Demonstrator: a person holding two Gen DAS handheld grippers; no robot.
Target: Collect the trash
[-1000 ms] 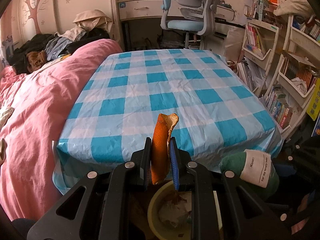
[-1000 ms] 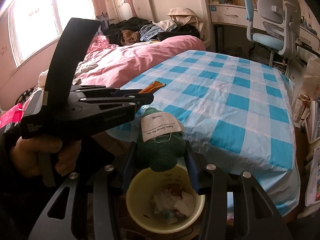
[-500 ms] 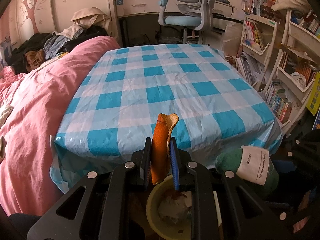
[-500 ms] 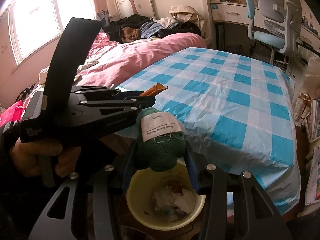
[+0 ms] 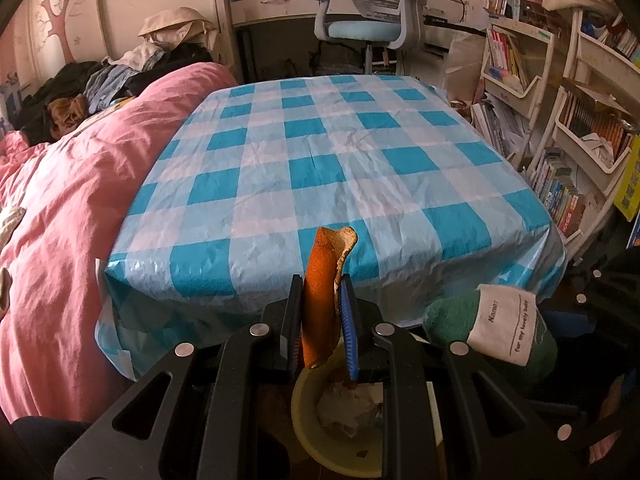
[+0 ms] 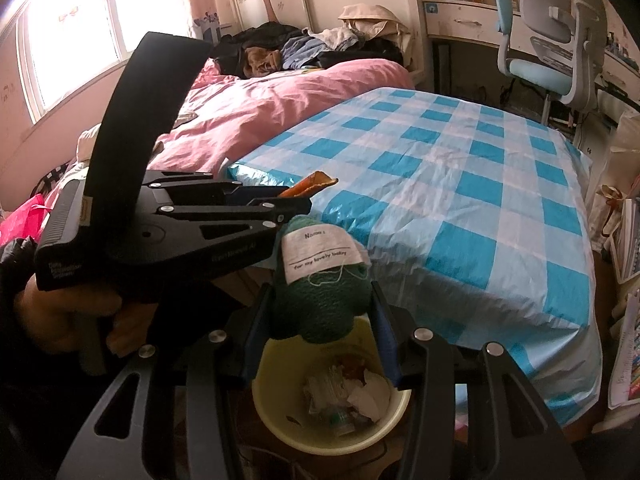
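My left gripper is shut on a curled orange peel and holds it above a pale yellow bin. My right gripper is shut on a green knitted wad with a white label, just over the same yellow bin, which holds crumpled paper and wrappers. The wad also shows in the left wrist view, at the right. The left gripper with the peel shows in the right wrist view, just left of the wad.
A table with a blue and white checked cloth stands right behind the bin. A pink duvet on a bed lies to the left. Bookshelves stand at the right, an office chair beyond the table.
Both grippers have drawn back and down a little from the table, so the table edge sits further away. Each still holds its item over the bin.
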